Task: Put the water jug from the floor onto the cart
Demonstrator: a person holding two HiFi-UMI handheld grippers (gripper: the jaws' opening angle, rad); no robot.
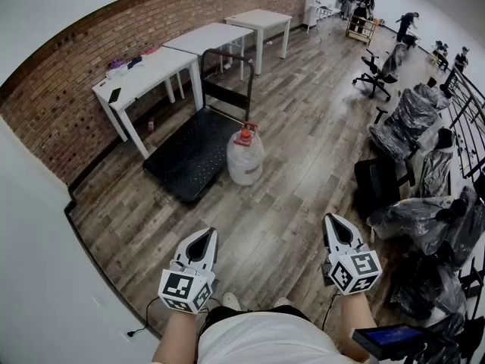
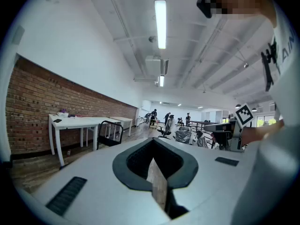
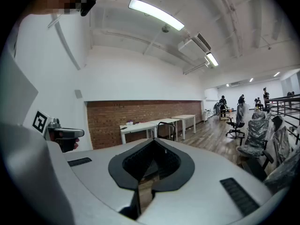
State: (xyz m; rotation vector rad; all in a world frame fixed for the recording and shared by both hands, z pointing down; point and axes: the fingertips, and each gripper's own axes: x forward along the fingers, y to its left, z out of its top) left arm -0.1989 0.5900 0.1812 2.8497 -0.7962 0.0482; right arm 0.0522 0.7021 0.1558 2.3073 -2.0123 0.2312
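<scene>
Wood floor holds water jug just beside cart, tables behind.

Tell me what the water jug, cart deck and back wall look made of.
Water jug: translucent plastic, likely; cloudy see-through body, red cap.
Cart deck: black, matte, finely textured; rubber mat or coated metal, unclear.
Wall: exposed red brick, mortar lines visible.

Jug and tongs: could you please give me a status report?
Left tongs and right tongs shut, empty. Jug upright on floor beside cart, not yet reached. Bare floor between, nothing in the way.
</scene>
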